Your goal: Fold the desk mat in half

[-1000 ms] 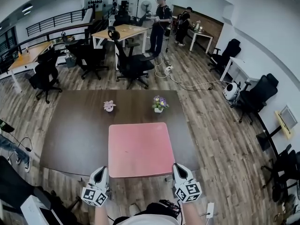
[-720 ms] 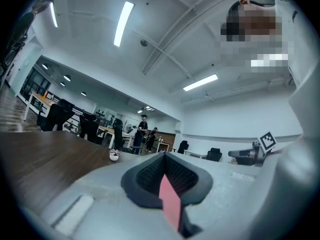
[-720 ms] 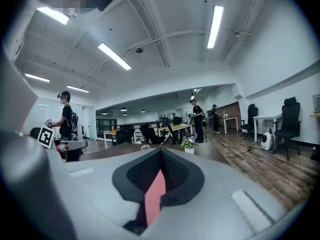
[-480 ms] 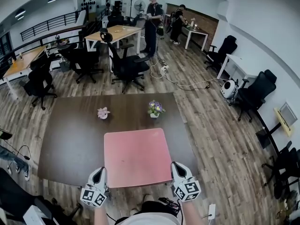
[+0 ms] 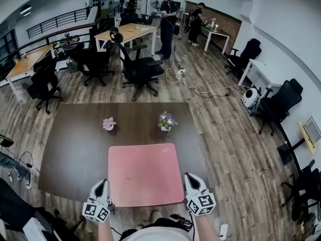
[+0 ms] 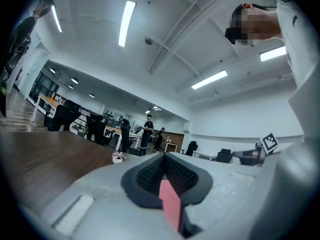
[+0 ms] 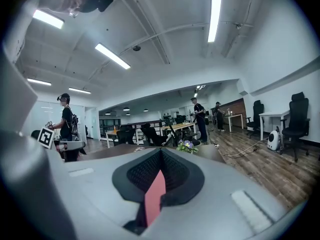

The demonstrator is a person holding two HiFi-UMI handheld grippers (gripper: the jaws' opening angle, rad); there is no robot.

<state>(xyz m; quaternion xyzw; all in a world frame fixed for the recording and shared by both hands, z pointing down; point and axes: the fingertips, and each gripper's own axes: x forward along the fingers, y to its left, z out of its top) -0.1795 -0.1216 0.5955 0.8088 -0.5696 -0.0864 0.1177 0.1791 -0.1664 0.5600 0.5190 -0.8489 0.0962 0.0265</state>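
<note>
While the pink mat lies flat on the brown table, my left tongs and right tongs each pinch a near corner.

No legible text anywhere, seemingly.

The desk mat is a pink, roughly square sheet, laid flat and unfolded on the dark table. It is located at lower centre of the head view; both near corners are clamped.
</note>
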